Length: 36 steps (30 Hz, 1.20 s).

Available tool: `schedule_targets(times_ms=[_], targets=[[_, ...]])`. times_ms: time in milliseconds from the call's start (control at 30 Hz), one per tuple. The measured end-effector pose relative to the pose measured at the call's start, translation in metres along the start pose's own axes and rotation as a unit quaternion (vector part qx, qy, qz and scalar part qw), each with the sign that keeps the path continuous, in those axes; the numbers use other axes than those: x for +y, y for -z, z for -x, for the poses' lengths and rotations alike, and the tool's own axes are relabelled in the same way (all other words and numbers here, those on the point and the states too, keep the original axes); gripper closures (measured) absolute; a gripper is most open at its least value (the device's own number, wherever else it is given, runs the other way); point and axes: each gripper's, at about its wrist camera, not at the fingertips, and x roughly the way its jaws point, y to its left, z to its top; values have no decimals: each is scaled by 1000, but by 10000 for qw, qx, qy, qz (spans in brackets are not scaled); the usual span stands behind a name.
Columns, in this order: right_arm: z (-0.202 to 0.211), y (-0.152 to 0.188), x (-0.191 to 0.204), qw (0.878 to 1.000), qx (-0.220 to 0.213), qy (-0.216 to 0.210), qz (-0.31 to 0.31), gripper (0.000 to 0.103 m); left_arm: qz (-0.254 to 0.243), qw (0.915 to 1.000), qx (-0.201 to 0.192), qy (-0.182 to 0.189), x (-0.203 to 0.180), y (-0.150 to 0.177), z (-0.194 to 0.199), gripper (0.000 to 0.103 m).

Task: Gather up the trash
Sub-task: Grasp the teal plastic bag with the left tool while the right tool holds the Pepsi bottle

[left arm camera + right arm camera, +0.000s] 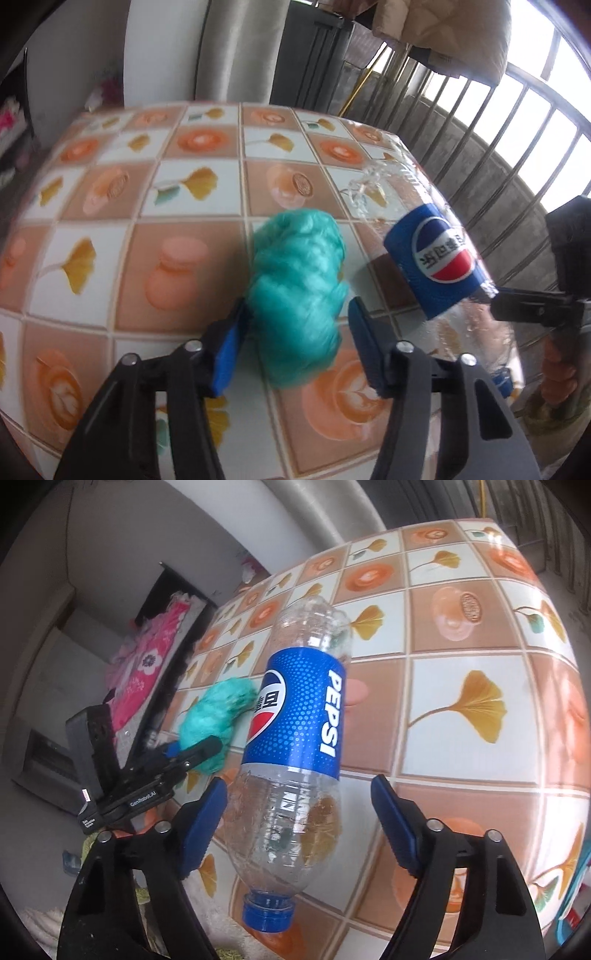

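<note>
A crumpled teal plastic bag (299,295) lies on the tiled tablecloth (147,221). My left gripper (295,332) is open, its blue pads on either side of the bag's near end. An empty clear Pepsi bottle (295,746) with a blue label and blue cap lies at the table's near edge, cap toward the camera. My right gripper (295,812) is open around the bottle's lower part, with a gap on the right side. The bottle (436,258) and right gripper (532,306) also show in the left wrist view. The bag (214,720) and left gripper (184,757) show in the right wrist view.
The table carries a cloth with orange cup and ginkgo-leaf tiles (461,701). A barred window railing (498,155) runs behind the table. A grey curtain (236,48) hangs at the back. Pink bedding (147,664) lies beyond the table's far side.
</note>
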Motion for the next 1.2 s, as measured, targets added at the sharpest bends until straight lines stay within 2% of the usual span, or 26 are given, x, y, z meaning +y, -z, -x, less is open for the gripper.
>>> schedule_targets(times_ms=[67, 167, 267, 333, 400, 533, 867, 1067, 1200], targets=[[-3, -1, 3, 9999, 68, -117, 28, 42, 64, 9999, 67, 120, -3, 5, 1, 54], [-3, -1, 5, 9999, 106, -75, 101, 42, 147, 9994, 135, 295, -7, 12, 6, 54], [0, -1, 5, 9998, 162, -36, 132, 42, 242, 9992, 77, 306, -8, 13, 13, 54], [1, -4, 3, 9998, 174, -39, 98, 41, 329, 9991, 26, 277, -6, 10, 17, 45], [1, -6, 0, 9998, 164, -106, 14, 39, 344, 9991, -26, 251, -5, 6, 18, 43], [-5, -15, 0, 9999, 100, -61, -7, 30, 173, 9998, 72, 6, -8, -5, 8, 42], [-32, -24, -6, 9992, 257, -209, -218, 29, -213, 9981, 262, -509, -16, -12, -28, 42], [-32, -24, -11, 9977, 283, -468, -390, 44, -395, 9976, 262, -505, -21, -11, -30, 48], [-26, -21, -11, 9984, 213, -358, -393, 45, -332, 9980, 241, -482, -20, -11, -29, 51]])
